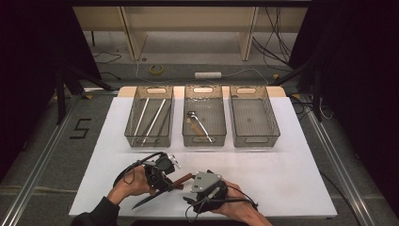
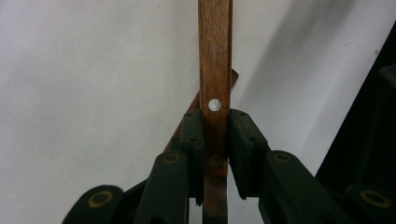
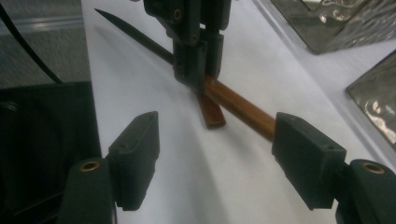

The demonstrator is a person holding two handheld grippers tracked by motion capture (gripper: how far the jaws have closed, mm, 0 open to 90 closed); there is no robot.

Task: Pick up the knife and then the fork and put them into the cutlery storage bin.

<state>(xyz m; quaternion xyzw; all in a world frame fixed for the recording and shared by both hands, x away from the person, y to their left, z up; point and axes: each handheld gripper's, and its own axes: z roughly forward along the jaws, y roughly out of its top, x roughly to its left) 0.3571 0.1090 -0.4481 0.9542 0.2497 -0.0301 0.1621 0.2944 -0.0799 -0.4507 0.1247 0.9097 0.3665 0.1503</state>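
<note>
from above, my left gripper (image 1: pixel 165 181) holds a wood-handled knife (image 1: pixel 157 193) low over the white counter (image 1: pixel 291 179), my right gripper (image 1: pixel 193 187) just beside its handle. in the left gripper view my fingers (image 2: pixel 192 140) pinch the handle at a rivet. in the right gripper view my fingers (image 3: pixel 135 156) stand spread, the handle's end near one.

My left gripper (image 2: pixel 215 154) clamps a knife's wooden handle (image 2: pixel 215 60) just below its silver rivet (image 2: pixel 214 104). The handle runs straight up between my black jaws over the white tabletop (image 2: pixel 84 84). A second brown wooden piece (image 2: pixel 192 109) angles out from behind it.
</note>
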